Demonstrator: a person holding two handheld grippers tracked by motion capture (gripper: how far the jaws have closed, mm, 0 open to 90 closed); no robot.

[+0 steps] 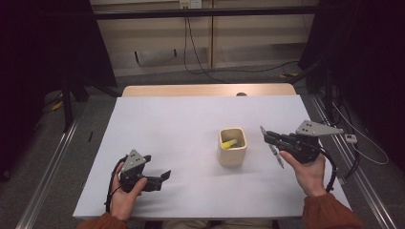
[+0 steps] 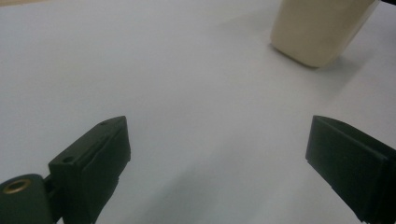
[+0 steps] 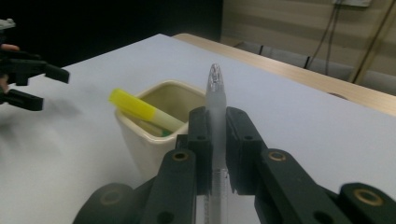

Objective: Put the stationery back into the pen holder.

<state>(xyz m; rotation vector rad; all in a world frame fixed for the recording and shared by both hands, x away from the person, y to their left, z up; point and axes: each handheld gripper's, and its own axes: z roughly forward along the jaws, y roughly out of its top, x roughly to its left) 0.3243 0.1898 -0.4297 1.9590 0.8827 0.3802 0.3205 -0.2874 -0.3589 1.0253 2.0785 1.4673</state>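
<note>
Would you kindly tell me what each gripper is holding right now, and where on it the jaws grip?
The right gripper clamps a translucent pen around its middle, near the cream cup. The left gripper is open over the table, holding nothing.

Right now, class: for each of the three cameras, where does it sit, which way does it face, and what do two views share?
High view: above the near edge, facing forward and down on the white table; both forearms enter below.
Left gripper view: on the left hand-held gripper, looking across the table; black jaws apart.
Right gripper view: on the right hand-held gripper, clamping a frosted clear pen.
Shared: cream ceramic cup holding a yellow highlighter.
</note>
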